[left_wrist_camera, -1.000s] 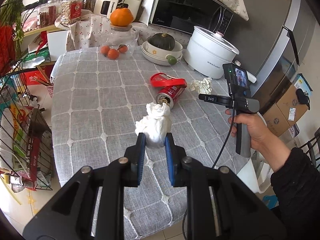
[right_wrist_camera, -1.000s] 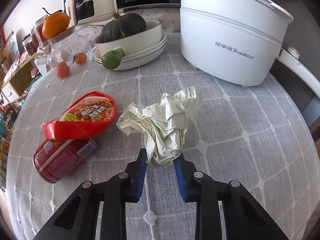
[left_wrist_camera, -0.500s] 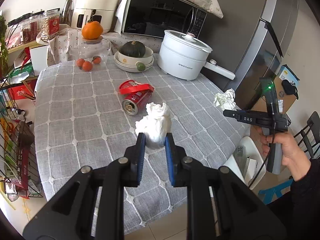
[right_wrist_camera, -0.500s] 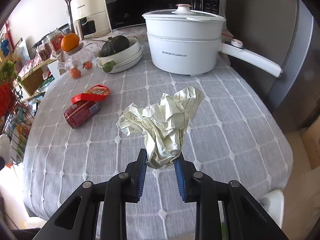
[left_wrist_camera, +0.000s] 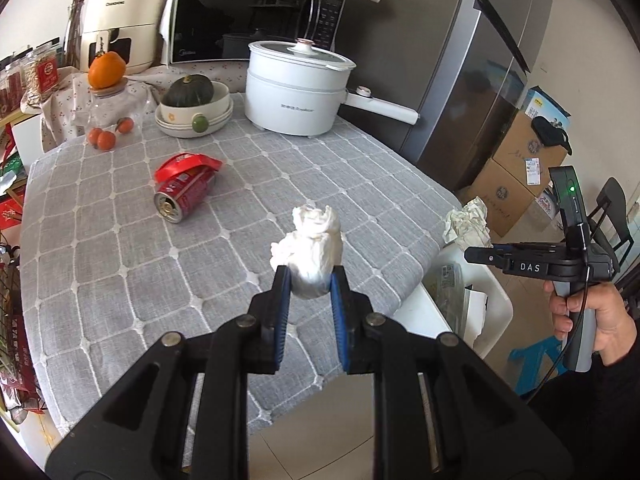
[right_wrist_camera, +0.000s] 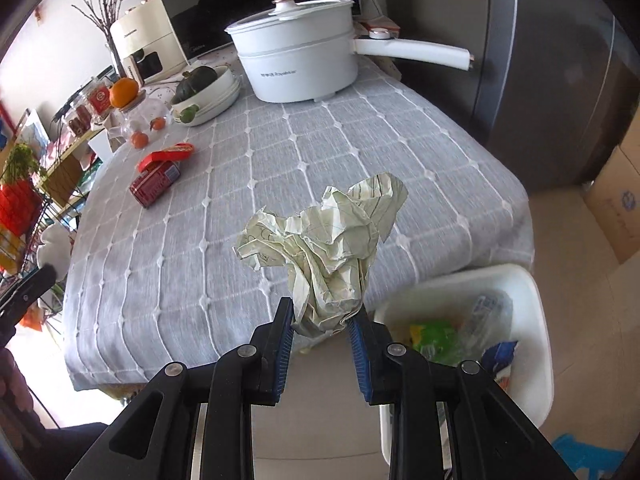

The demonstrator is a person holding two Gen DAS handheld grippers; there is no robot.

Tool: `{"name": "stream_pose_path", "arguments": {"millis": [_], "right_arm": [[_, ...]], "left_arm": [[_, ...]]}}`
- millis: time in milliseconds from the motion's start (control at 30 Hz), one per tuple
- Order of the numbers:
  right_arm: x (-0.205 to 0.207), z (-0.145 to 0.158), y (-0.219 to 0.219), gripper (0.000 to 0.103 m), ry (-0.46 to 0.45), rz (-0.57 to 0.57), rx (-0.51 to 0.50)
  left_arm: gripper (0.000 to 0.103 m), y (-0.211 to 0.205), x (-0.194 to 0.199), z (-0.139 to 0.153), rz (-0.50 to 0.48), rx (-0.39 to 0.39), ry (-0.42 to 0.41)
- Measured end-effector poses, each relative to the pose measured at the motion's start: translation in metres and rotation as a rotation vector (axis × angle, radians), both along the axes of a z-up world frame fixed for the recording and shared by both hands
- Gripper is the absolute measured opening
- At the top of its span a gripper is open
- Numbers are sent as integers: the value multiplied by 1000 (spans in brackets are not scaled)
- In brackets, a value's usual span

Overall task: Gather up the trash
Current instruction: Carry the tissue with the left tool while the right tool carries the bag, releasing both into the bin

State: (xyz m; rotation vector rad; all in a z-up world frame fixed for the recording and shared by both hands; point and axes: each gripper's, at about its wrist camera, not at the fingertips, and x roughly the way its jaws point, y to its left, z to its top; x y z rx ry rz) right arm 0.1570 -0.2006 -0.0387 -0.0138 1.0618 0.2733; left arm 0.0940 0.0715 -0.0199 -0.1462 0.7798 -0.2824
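Observation:
My left gripper [left_wrist_camera: 307,280] is shut on a white wad of tissue [left_wrist_camera: 310,250], held above the near edge of the grey-clothed table [left_wrist_camera: 120,280]. My right gripper [right_wrist_camera: 320,312] is shut on a crumpled sheet of pale paper [right_wrist_camera: 328,248]; it hangs past the table's corner, beside a white trash bin [right_wrist_camera: 536,320] that holds wrappers. The left wrist view shows the right gripper [left_wrist_camera: 472,256] with its paper [left_wrist_camera: 468,222] over the bin [left_wrist_camera: 496,300]. A red can [left_wrist_camera: 182,198] lies on its side on the table with a red wrapper [left_wrist_camera: 186,162] on it.
At the table's back stand a white electric pot [left_wrist_camera: 296,92], stacked bowls with a green squash [left_wrist_camera: 192,112], a glass jar with an orange [left_wrist_camera: 106,76] and small oranges. A microwave, a dark fridge [left_wrist_camera: 480,80] and cardboard boxes [left_wrist_camera: 516,168] lie beyond. A wire rack is at the left.
Both grippers have drawn back from the table with their loads. The right one has swung off the table's corner, and the white bin has come into view beside it.

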Motion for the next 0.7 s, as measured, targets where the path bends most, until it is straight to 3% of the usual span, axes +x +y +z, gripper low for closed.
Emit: {"name": "stream_pose_path", "arguments": {"millis": [467,700], "right_arm": [[-29,-14,-98,29,58,-93,-25],[-37,-29,-150,29,100,-168,-35]], "left_arm": [[22,-122,14,-38,-221,75,68],[22,-188,20,-66,-349,48,116]]}}
